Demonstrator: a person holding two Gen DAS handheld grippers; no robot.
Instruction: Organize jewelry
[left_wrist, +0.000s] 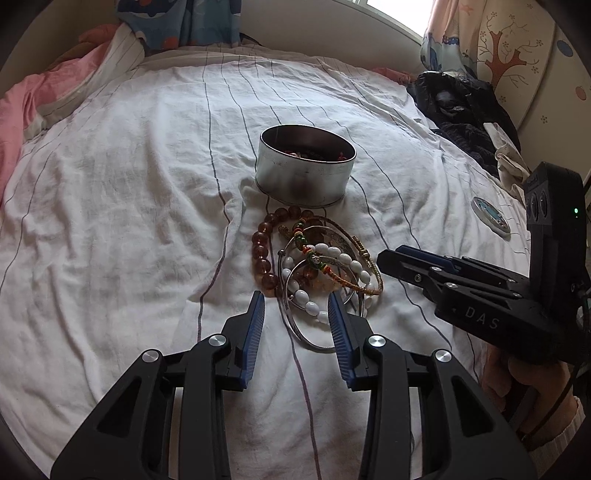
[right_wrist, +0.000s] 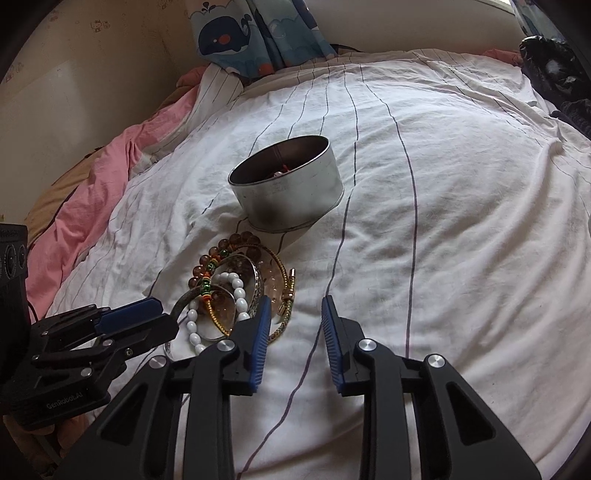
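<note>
A round metal tin (left_wrist: 304, 166) stands open on the white striped sheet, with a few small items inside; it also shows in the right wrist view (right_wrist: 291, 188). In front of it lies a tangled pile of bracelets: a brown bead bracelet (left_wrist: 263, 254), a white bead bracelet (left_wrist: 308, 299), silver bangles (left_wrist: 295, 334) and a gold chain (left_wrist: 369, 258). The pile also shows in the right wrist view (right_wrist: 232, 291). My left gripper (left_wrist: 297, 308) is open, its fingers either side of the pile's near edge. My right gripper (right_wrist: 293, 312) is open, just right of the pile.
A small round tin lid (left_wrist: 491, 219) lies on the sheet at the right. Dark clothes (left_wrist: 461, 110) are heaped at the far right. A pink blanket (left_wrist: 22, 110) and a whale-print curtain (right_wrist: 255, 33) border the bed at the back left.
</note>
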